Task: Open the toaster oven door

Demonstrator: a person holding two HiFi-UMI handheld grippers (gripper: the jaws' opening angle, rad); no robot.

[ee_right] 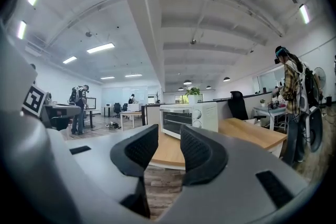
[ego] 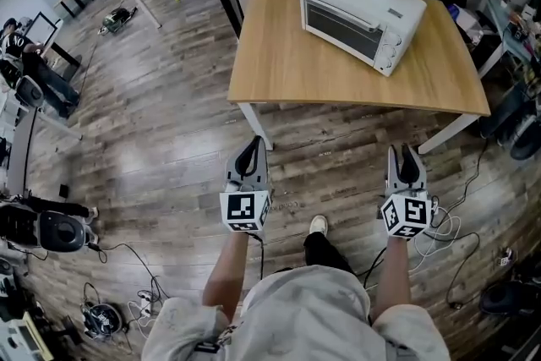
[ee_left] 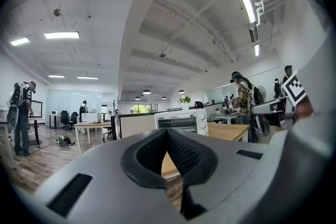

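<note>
One wooden floor (ego: 169, 131): both grippers hang over it, well short of the table, so the approach comes first. Step in before reaching.
Table (ego: 287, 63): its near half is bare, which leaves an unobstructed path to the appliance.
Toaster oven (ego: 362, 17): sits on the far right part of the table, turned at an angle, front towards the person. Square up to that front rather than to the table edge.
Door (ego: 342, 27): closed, dark glass. The handle is too small to make out. It likely hinges at the bottom, so take hold near the top edge and pull in a downward arc.
Right gripper (ego: 407, 158): jaws parted, nothing between them. It is the nearer one and ready to take the handle.
Left gripper (ego: 250, 155): jaws clenched together at the tips, empty. It could steady the light oven body if it slides.
Knobs (ego: 390, 48): beside the door on its right, so keep the grasp clear of them.
</note>
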